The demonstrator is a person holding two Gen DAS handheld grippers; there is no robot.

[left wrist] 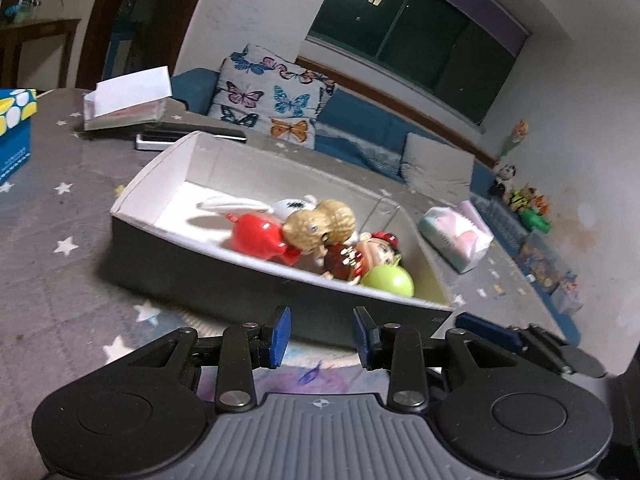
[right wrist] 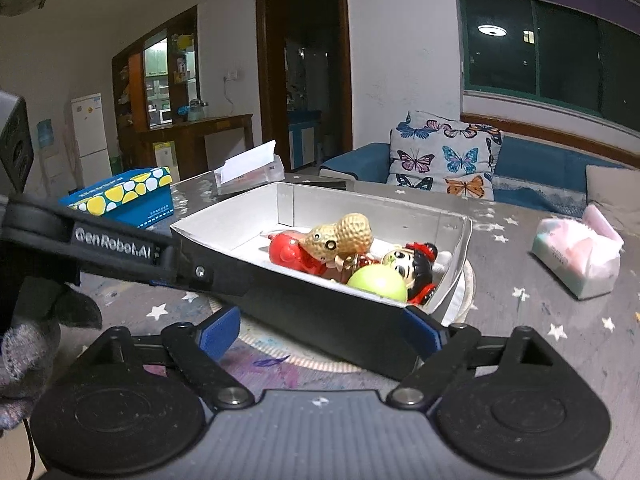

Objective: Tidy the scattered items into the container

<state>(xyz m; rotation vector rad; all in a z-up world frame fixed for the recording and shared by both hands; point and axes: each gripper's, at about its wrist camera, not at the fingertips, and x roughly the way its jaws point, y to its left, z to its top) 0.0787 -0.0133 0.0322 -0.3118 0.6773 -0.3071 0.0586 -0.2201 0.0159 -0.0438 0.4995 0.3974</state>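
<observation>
Indoors, a star-patterned grey table (right wrist: 532,320) fronts a blue sofa (right wrist: 540,168).

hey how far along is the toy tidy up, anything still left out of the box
Mostly done: the peanut toy, red figure, green ball and black-haired doll lie inside the box. Nothing is in hand; the left gripper and right gripper are open and empty. No loose toys show on the table here.
</observation>
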